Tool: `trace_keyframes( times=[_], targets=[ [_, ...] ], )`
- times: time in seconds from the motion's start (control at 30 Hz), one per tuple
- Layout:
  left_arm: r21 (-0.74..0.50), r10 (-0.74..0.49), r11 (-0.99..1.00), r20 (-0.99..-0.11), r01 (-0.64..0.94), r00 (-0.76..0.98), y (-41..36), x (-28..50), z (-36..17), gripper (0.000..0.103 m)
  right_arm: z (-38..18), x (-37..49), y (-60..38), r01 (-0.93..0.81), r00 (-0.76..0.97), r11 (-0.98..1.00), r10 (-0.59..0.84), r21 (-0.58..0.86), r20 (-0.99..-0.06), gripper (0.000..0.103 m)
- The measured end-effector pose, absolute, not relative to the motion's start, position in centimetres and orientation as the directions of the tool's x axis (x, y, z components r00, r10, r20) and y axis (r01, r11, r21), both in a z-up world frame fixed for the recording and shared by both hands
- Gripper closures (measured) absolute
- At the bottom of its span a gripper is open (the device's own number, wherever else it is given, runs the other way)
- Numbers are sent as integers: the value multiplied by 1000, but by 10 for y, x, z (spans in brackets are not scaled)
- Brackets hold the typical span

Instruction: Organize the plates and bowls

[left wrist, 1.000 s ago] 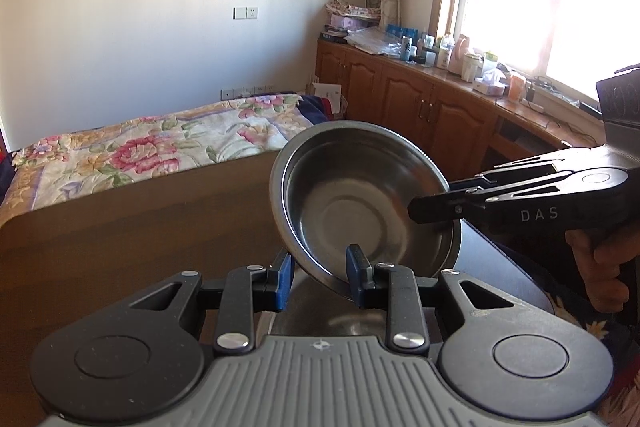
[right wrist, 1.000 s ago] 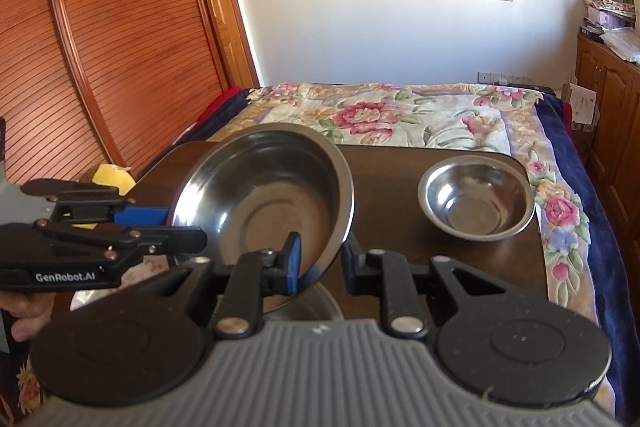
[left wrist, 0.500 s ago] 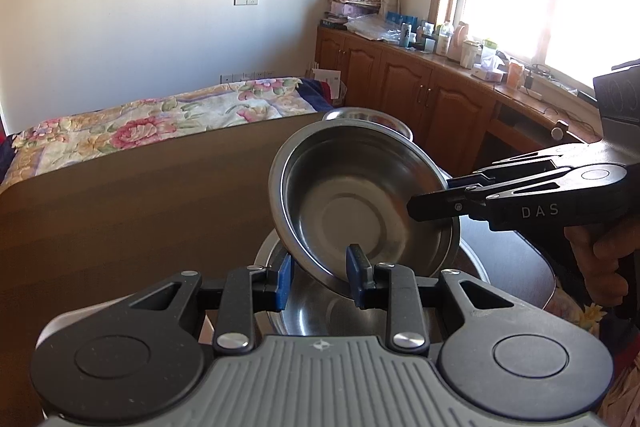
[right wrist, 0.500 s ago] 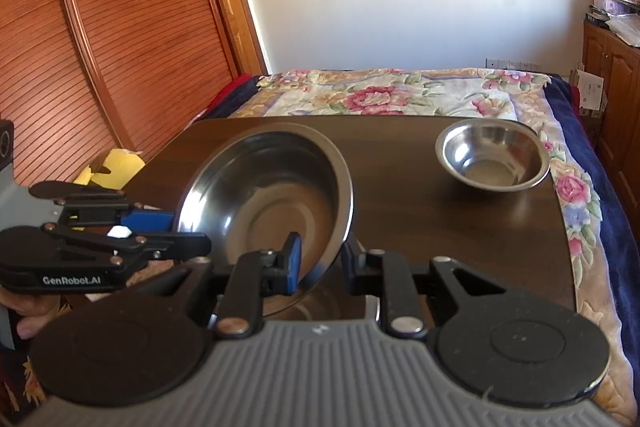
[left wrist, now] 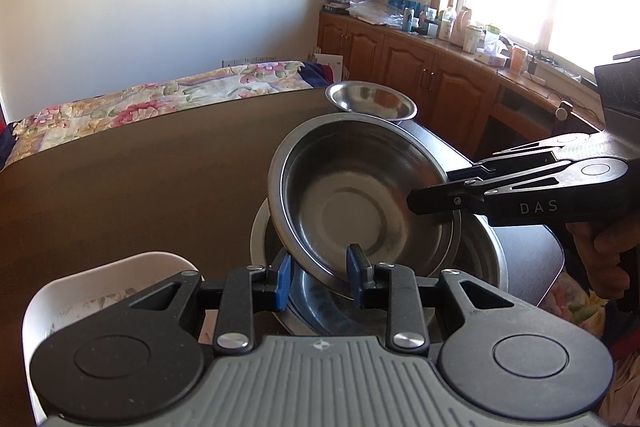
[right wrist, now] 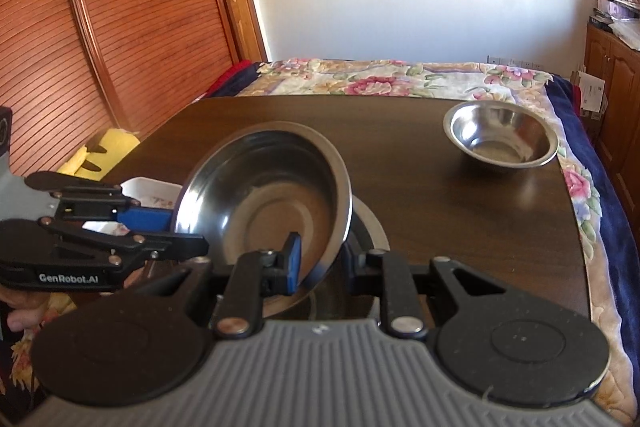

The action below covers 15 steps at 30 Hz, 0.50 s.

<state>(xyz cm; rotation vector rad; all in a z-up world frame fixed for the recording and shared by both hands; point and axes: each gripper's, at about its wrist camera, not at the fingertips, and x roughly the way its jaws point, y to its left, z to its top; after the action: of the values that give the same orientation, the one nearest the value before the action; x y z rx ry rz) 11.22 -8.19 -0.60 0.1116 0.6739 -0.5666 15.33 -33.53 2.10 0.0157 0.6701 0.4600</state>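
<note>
Fig. legend — two wrist views, one moment. We hold a steel dish [left wrist: 360, 203] tilted above the table [left wrist: 140, 187], w/ both tongs clenched on its rim. The left gripper [left wrist: 318, 279] pinches the near edge: blue pads either side of the rim, one inside the dish, one outside. The right gripper [left wrist: 424, 201] comes in from the right of the left view and bites the rim's right side; seen from its own camera, the right gripper [right wrist: 320, 261] straddles the dish [right wrist: 264, 203] edge likewise, while the left gripper [right wrist: 184, 231] reaches in from the left.

Directly under the tilted dish sits a larger steel basin [left wrist: 476, 259], partly hidden; whether the dish touches it we cannot tell. At the table's far right corner stands a small steel bowl [right wrist: 500, 139] — upright, well apart from the held dish. A white dish [left wrist: 80, 291] w/ floral print lies near the left gripper, at the near left edge of the table. Behind the table: a bed w/ flowered cover [right wrist: 380, 79].
</note>
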Motion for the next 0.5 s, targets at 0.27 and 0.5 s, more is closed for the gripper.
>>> trace_keyframes(
  times=[0.27, 0.5],
  targets=[
    [-76, -454, 844, -628, 531, 632, -84, 113, -10, 72, 16, 152, -327, -423, 686, 901, 389, 99, -615, 80],
    [-63, -450, 843, -627, 535, 636, -89, 113, -11, 72, 12, 154, -331, -415, 684, 904, 385, 103, -620, 80]
  ],
)
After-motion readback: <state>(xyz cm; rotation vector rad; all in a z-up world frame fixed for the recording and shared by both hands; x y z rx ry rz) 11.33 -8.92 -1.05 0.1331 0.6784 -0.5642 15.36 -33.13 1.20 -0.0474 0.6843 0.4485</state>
